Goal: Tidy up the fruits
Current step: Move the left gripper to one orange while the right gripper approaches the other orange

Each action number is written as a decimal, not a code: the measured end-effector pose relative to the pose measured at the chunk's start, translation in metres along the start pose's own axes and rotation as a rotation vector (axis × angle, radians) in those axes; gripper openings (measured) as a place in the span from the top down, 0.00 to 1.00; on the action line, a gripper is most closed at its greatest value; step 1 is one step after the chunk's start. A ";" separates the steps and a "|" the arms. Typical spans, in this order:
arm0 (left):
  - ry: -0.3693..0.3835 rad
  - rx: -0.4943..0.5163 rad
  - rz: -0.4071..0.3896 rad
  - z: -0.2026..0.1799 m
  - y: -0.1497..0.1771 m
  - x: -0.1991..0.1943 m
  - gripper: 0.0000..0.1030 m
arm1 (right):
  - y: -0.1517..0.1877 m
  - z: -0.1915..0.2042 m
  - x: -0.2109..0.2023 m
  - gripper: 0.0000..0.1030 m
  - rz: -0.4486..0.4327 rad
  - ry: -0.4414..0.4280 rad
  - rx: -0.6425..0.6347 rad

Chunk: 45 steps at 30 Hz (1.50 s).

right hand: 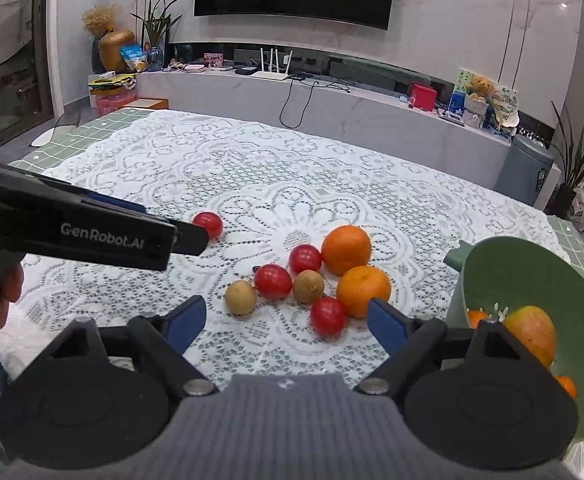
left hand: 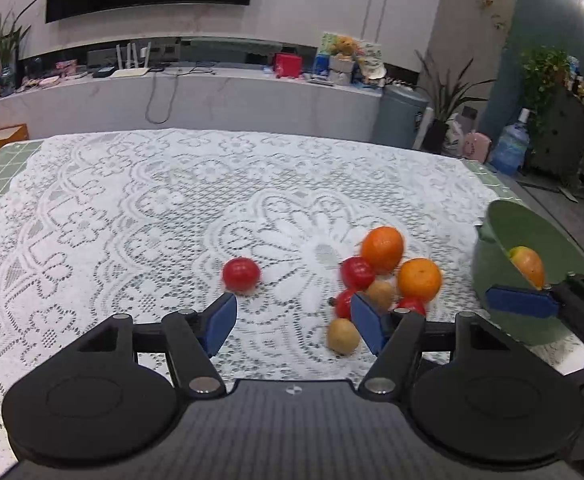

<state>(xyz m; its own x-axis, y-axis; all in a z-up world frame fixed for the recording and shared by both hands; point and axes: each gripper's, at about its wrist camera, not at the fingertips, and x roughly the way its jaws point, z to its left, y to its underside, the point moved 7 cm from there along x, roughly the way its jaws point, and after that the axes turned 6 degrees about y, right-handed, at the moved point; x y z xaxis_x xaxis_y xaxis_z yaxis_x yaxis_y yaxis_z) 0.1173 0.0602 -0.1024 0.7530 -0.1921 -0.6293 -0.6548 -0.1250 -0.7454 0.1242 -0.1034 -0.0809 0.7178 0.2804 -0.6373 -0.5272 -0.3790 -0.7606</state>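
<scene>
Both tools stood wide apart and empty. The right gripper (right hand: 285, 322) faced a small red tomato (right hand: 328, 316) just ahead, with brown kiwis (right hand: 240, 298) and round oranges (right hand: 363, 291) crowding beyond; the tilted green plastic bowl (right hand: 532, 272) lay to its right, likely ready to receive fruit. The left gripper (left hand: 292, 322) aimed at a lone red tomato (left hand: 241, 274).

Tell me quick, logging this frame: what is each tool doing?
Left tool: open, holding nothing.
Right tool: open, holding nothing.

fruit cluster (right hand: 312, 276) centre, bowl (right hand: 532, 264) right
</scene>
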 end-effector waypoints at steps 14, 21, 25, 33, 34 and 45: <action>0.129 0.012 0.092 -0.011 0.001 0.027 0.38 | 0.002 -0.009 0.033 0.51 0.027 0.100 -0.067; 0.156 0.026 0.137 -0.015 0.005 0.038 0.44 | -0.001 -0.018 0.047 0.61 0.027 0.159 -0.098; 0.156 0.034 0.145 -0.016 0.000 0.042 0.44 | -0.004 -0.021 0.053 0.61 0.037 0.198 -0.143; 0.160 0.054 0.160 -0.019 -0.010 0.050 0.44 | -0.013 -0.027 0.068 0.62 0.103 0.191 -0.155; 0.161 0.055 0.160 -0.019 -0.012 0.051 0.44 | -0.013 -0.027 0.071 0.61 0.117 0.187 -0.159; 0.186 0.054 0.149 -0.019 -0.022 0.058 0.43 | -0.018 -0.028 0.089 0.57 0.191 0.178 -0.151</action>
<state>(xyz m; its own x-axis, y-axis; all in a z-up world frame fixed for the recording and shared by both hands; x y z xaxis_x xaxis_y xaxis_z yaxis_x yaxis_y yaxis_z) 0.1740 0.0333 -0.1183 0.6200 -0.3814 -0.6856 -0.7497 -0.0304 -0.6611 0.2103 -0.0960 -0.1206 0.6876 0.0373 -0.7251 -0.5962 -0.5410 -0.5932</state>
